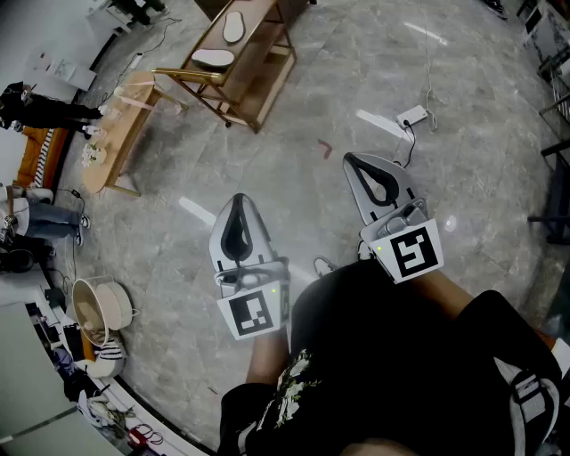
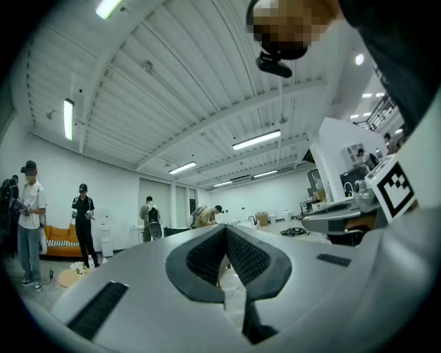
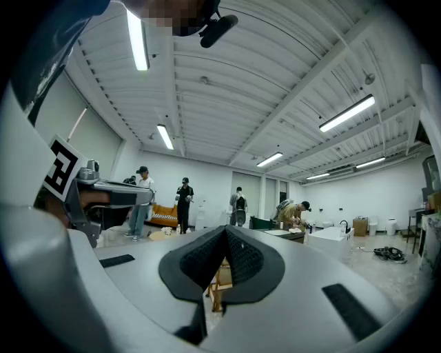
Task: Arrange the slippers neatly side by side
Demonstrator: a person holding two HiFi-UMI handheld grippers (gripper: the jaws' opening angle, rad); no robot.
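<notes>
So far nothing looks done: the two slippers [image 1: 214, 58] lie askew on the wooden bench [image 1: 267, 76] well ahead, while left gripper [image 1: 239, 203] and right gripper [image 1: 354, 162] hold closed, empty jaws.

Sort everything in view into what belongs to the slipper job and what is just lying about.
For the job:
- white slipper and second slipper, both on the wooden rack
- left hand-held gripper and right hand-held gripper, both shut and empty

Lying about:
- power strip on the floor
- bucket
- low wooden table
- orange sofa
</notes>
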